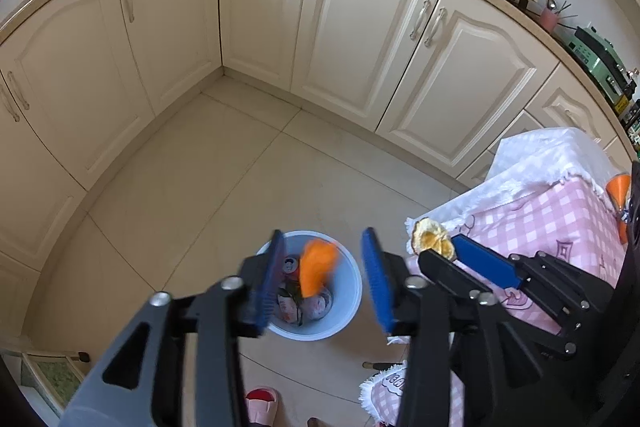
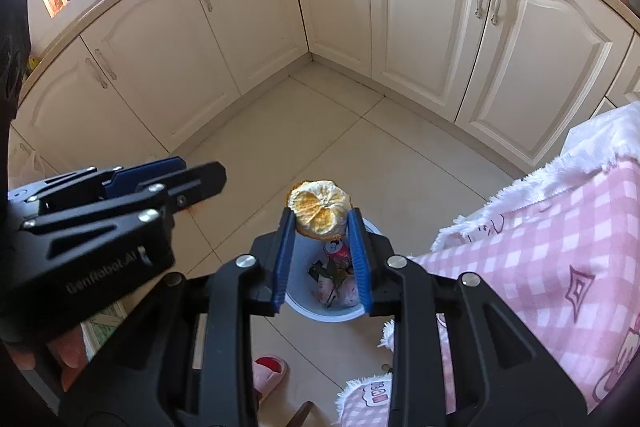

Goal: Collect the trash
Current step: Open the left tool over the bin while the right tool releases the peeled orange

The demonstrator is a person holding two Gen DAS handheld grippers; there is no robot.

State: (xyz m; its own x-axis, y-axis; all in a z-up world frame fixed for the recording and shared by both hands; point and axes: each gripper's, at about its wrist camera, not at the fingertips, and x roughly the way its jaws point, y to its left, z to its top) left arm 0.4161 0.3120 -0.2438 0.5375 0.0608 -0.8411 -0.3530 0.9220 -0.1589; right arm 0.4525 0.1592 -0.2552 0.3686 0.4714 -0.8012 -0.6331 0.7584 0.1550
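Two grippers above bin (image 1: 316, 323): left gripper (image 1: 324, 263) wide, orange peel (image 1: 317, 269) falling; right gripper (image 2: 320, 223) pinching dried peel (image 2: 320, 209) should centre over bin before opening.

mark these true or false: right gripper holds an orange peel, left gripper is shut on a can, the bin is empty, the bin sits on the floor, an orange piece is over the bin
1. The right gripper holds the orange peel: true.
2. The left gripper is shut on a can: false; it is open, gripping nothing.
3. The bin is empty: false; cans and scraps lie inside.
4. The bin sits on the floor: true.
5. A blurred orange piece is over the bin: true.
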